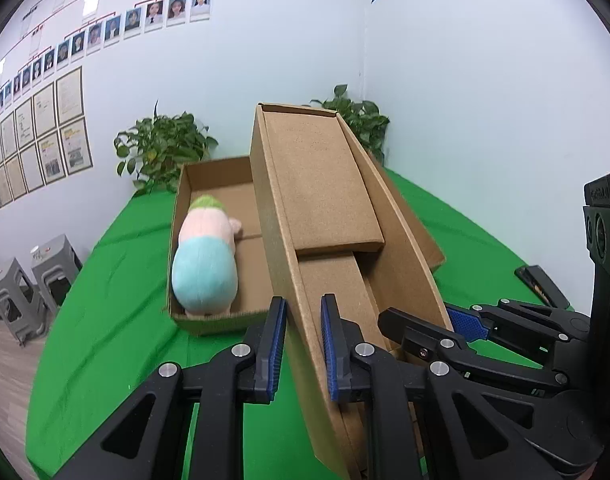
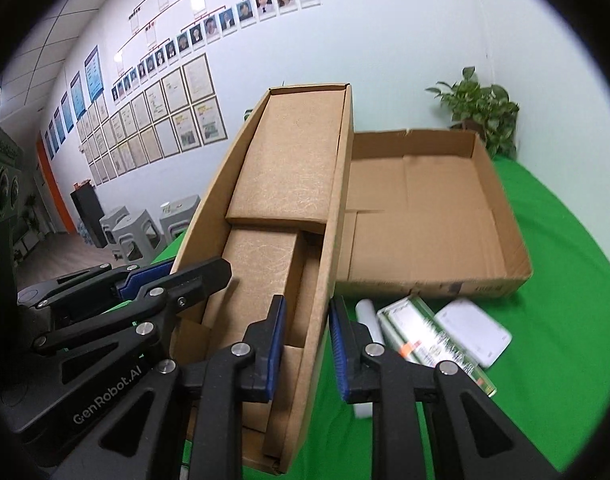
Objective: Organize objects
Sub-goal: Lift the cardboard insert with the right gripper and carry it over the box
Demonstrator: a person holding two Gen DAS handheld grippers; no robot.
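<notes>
A long cardboard lid (image 1: 325,200) is held tilted up over an open cardboard box (image 1: 221,184) on the green table. My left gripper (image 1: 303,344) is shut on the lid's left wall. My right gripper (image 2: 307,344) is shut on the lid's right wall (image 2: 325,240); it also shows in the left wrist view (image 1: 425,328). A plush toy (image 1: 207,256) with green top, pink middle and light blue bottom lies in the box's left side. The box floor (image 2: 425,216) to the right is bare.
A white tube (image 2: 367,314), a green-white packet (image 2: 433,344) and a white flat case (image 2: 473,332) lie on the green cloth (image 2: 565,240) before the box. Potted plants (image 1: 161,148) stand behind. Grey stools (image 1: 21,280) stand left of the table. A dark object (image 1: 541,284) lies at right.
</notes>
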